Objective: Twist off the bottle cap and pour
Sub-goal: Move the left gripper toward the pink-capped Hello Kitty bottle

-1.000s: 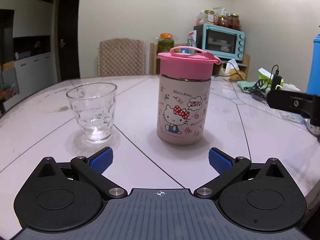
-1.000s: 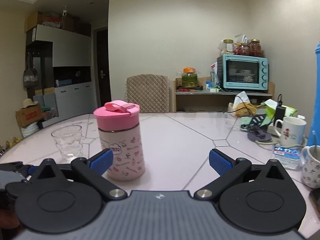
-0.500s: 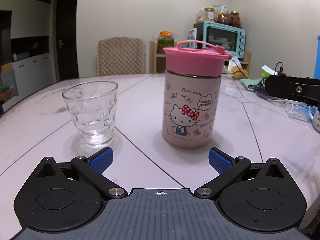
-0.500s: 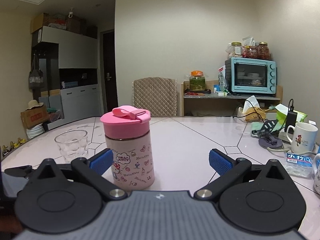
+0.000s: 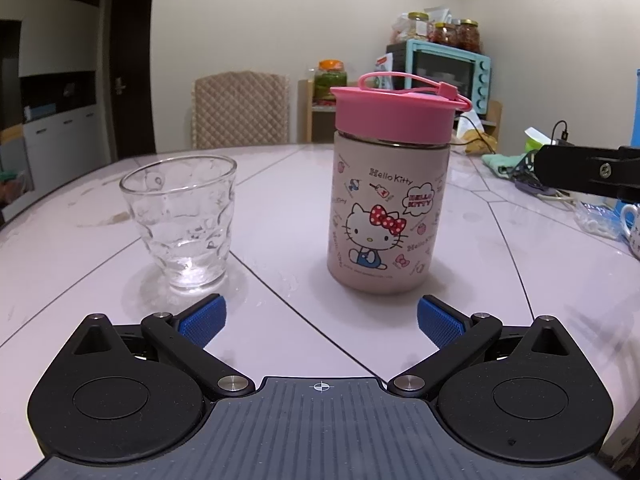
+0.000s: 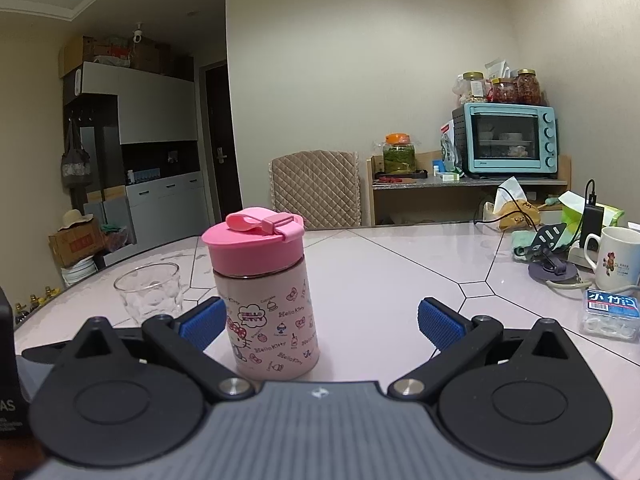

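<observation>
Pinks, blues and clear glass around the Hello Kitty bottle

The bottle (image 5: 382, 216) has a pale pink body printed with a white cat, red polka-dot bow and small red-and-blue motifs, under a bright pink cap (image 5: 394, 110). Left of it stands a clear dimpled glass (image 5: 180, 220) on the pale pink table (image 5: 280, 184) crossed by thin dark lines. Behind the bottle sit a turquoise oven (image 6: 506, 138) and a beige quilted chair (image 6: 316, 188).

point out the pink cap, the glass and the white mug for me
pink cap (image 5: 394, 114), left wrist view, on the front of its side wall
glass (image 5: 180, 220), left wrist view, on the middle of its dimpled wall
white mug (image 6: 618, 258), right wrist view, on the printed side of its body
</observation>
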`<state>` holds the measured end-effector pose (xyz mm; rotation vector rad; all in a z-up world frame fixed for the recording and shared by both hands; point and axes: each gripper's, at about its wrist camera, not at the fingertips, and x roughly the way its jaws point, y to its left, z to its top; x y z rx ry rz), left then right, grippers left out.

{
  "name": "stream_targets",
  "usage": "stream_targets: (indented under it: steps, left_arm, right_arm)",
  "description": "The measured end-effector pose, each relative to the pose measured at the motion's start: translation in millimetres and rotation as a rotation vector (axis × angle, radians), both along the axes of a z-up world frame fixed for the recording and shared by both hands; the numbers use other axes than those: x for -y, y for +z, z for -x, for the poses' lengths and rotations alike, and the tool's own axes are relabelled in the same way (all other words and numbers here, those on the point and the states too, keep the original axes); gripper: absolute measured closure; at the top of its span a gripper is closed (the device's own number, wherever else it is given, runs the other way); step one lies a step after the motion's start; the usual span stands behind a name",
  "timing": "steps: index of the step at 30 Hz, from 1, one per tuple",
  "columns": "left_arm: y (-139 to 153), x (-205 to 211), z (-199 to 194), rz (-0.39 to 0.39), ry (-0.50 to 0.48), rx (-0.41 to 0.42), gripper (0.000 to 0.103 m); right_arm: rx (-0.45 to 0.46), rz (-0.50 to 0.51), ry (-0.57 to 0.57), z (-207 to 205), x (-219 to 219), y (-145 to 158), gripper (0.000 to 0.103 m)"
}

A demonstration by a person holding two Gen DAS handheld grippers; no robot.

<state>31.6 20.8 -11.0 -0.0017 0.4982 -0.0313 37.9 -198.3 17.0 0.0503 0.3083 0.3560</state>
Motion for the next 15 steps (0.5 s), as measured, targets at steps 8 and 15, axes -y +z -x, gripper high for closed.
stream_targets:
  steps: [8,15]
  left_arm:
    - [-2.2,3.3,-3.4,-0.002,-0.018,0.004,0.0]
    - [-0.8,5.1,-6.3,-0.003,-0.048,0.014,0.0]
  right_arm:
    - [-0.007,-0.016,0.009,-3.3,0.5,-1.3,0.0]
    - [-0.006,-0.023,0.013,-4.3,0.1,-0.9,0.0]
